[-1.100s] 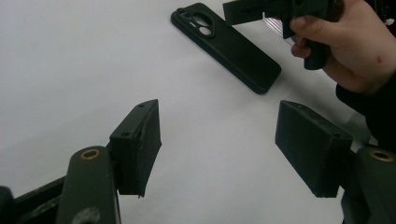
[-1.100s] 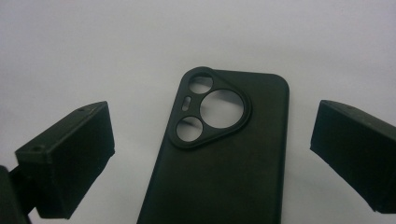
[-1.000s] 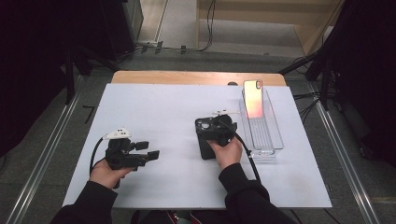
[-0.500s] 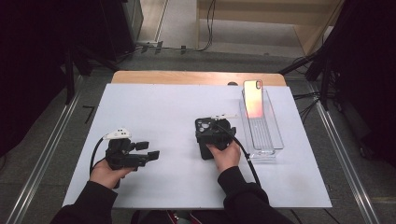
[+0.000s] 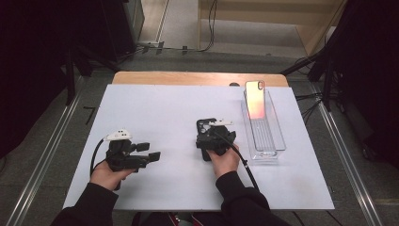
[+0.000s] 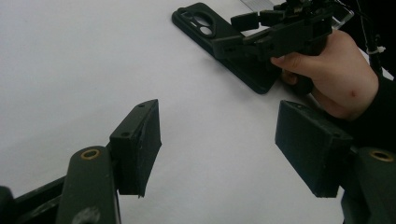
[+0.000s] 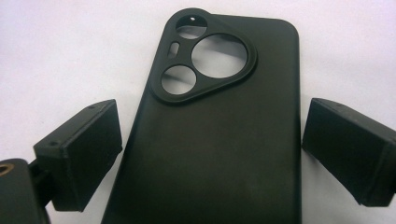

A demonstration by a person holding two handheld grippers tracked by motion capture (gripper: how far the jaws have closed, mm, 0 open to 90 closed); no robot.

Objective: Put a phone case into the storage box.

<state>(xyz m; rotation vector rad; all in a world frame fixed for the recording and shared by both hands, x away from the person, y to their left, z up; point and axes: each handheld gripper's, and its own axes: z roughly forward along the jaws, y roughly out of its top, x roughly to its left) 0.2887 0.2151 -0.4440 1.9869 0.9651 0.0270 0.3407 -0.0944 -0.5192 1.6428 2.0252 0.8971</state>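
Straddling a black phone case (image 7: 210,135), the right tongs (image 7: 210,154) stand open, one jaw off each long side of the case with a strip of white bench showing in each gap. The right gripper view shows the case lying back-up, its camera cut-outs in a raised rounded triangle; no brand or writing can be read on it. From the high view the same case (image 5: 204,128) lies a little right of the middle of the bench (image 5: 155,108), mostly covered by the right tongs (image 5: 214,138) and the hand behind them.

The left tongs (image 5: 148,151) sit nearer the front left corner, held low over bare white surface, jaws apart and empty. The left gripper view looks across to the case (image 6: 219,37) and the right tongs (image 6: 254,21) above it.

A clear tray (image 5: 266,136) lies along the right edge, just beside the right hand, and a phone (image 5: 255,100) with a pinkish reflective back leans upright at its far end. Between the two hands, and toward the far left corner, the bench is open.
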